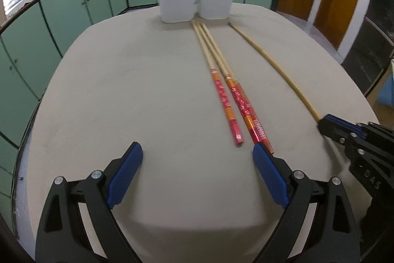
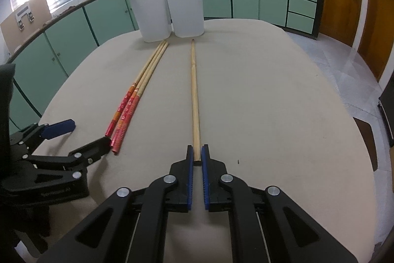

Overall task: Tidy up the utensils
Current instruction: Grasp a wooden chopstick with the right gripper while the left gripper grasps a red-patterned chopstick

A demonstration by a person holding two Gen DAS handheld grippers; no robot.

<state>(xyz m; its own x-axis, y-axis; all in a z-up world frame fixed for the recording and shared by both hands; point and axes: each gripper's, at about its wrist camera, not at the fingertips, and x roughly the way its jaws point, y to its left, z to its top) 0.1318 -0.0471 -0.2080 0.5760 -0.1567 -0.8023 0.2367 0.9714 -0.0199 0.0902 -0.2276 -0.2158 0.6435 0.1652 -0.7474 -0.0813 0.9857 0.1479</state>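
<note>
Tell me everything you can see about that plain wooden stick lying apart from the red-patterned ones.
The plain chopstick is a long, thin, pale stick that looks like bare wood or bamboo, with no paint or pattern. It lies flat on the beige table, its far tip pointing at the white holder without clearly touching it. Its near end is clamped in the right gripper, whose blue-padded fingers press both sides. It lies apart from the red-handled chopsticks.
</note>
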